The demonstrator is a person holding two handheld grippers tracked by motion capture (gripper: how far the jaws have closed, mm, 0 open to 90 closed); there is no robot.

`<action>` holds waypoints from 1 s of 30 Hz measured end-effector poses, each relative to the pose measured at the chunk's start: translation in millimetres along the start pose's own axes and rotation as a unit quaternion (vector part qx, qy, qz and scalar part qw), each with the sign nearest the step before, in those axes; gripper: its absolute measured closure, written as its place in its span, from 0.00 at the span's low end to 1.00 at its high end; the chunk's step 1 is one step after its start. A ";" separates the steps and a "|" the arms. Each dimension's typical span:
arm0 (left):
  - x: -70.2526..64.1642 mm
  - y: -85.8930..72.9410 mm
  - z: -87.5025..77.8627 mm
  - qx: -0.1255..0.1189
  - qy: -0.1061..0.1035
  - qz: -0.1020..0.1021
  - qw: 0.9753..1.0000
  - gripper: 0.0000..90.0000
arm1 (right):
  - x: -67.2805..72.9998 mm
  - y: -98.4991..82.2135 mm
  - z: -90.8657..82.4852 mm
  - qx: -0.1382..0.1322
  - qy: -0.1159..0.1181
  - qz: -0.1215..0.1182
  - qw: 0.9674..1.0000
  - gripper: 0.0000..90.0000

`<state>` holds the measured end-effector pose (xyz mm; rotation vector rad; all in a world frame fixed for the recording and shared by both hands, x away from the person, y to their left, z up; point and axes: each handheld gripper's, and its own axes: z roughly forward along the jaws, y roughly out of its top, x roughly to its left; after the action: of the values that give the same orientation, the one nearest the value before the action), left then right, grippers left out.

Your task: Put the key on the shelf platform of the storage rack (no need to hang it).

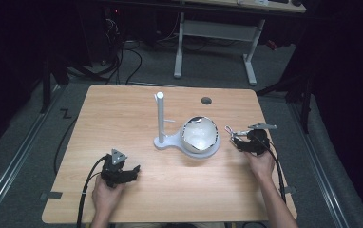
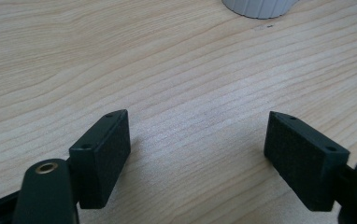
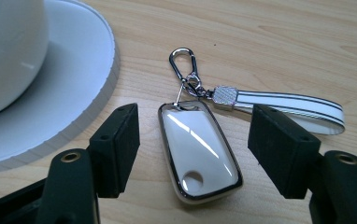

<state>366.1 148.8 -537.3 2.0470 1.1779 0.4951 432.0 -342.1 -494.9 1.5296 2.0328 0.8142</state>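
Observation:
A white key fob [image 3: 199, 151] with a chrome rim lies flat on the wooden table [image 1: 122, 114], with a metal clip [image 3: 183, 63] and a white strap [image 3: 298, 106] attached. My right gripper [image 3: 194, 149] is open around it, one jaw on each side, neither pad touching. In the high view that right gripper [image 1: 239, 140] sits just right of the white stand base [image 1: 196, 147], the key fob [image 1: 232, 133] at its tip. My left gripper [image 1: 133, 171] rests open near the front left, and in its own view the left gripper [image 2: 197, 158] has bare wood between its pads.
A white stand has an upright pole [image 1: 160, 116] with a small peg and a bowl-like shiny dome [image 1: 199, 133] on its base. The base's rim [image 3: 74, 79] lies close to my right gripper's left jaw. A round cable hole [image 1: 206, 100] sits further back.

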 end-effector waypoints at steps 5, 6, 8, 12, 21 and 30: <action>0.1 -0.1 -0.1 0.000 0.000 0.001 1.000 0.25 | -0.7 4.3 11.5 0.013 0.004 0.005 1.000 0.38; 0.1 -0.1 -0.1 0.000 0.000 0.000 1.000 0.25 | -0.8 4.3 12.9 0.014 0.006 0.008 1.000 0.37; 0.0 -0.2 -0.1 0.000 0.000 0.000 1.000 0.25 | -0.9 4.0 14.5 0.017 0.007 0.011 1.000 0.37; -0.3 -0.1 -0.1 0.000 0.001 0.001 1.000 0.25 | -2.8 1.5 21.9 0.032 0.001 0.018 0.999 0.37; -0.4 -0.1 -0.1 0.000 0.001 0.001 1.000 0.25 | -6.9 -2.4 29.5 0.050 0.004 0.017 0.999 0.42; -0.3 -0.2 -0.1 0.000 0.001 0.001 1.000 0.25 | -0.7 -2.6 29.3 0.045 -0.003 -0.007 0.999 0.55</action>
<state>365.8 148.6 -537.4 2.0486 1.1769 0.4974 450.1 -338.0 -517.7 1.5632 2.0982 0.7208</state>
